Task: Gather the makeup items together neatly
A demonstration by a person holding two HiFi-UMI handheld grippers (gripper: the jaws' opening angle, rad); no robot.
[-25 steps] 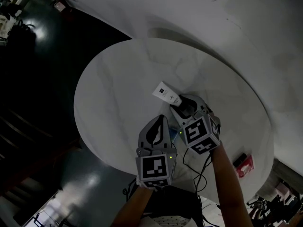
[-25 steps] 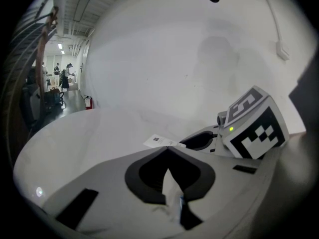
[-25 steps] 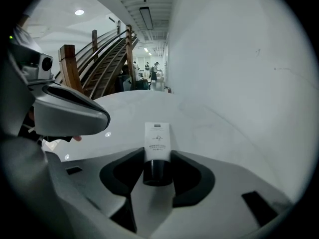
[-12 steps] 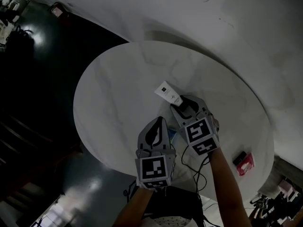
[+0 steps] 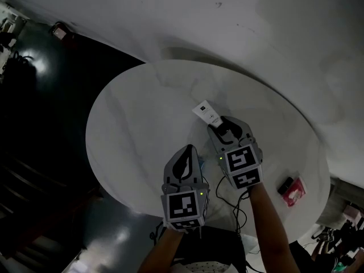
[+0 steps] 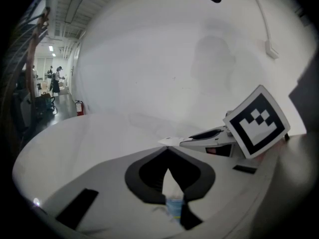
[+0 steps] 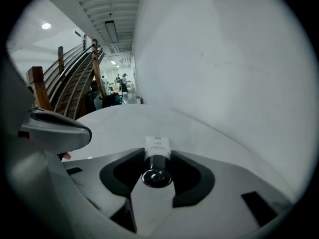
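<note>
On the round white table (image 5: 136,124), my right gripper (image 5: 220,127) is shut on a white makeup tube (image 5: 206,112) with a black cap. It grips at the neck; the printed white body sticks out past the fingertips. In the right gripper view the cap (image 7: 157,177) sits between the jaws of the right gripper (image 7: 157,156), with the tube (image 7: 157,145) pointing away over the table. My left gripper (image 5: 189,151) is beside it to the left, jaws together. In the left gripper view, the left gripper (image 6: 167,149) pinches a thin white and blue sachet (image 6: 174,205).
A small red box (image 5: 292,191) with a dark item beside it lies near the table's right edge. A white wall (image 5: 256,33) runs close behind the table. Dark floor (image 5: 51,124) lies to the left. Cables (image 5: 227,201) hang below the grippers. The right gripper's marker cube (image 6: 256,121) shows in the left gripper view.
My right gripper has moved a little away and to the right with the tube and has rolled. The left gripper has stayed almost where it was.
</note>
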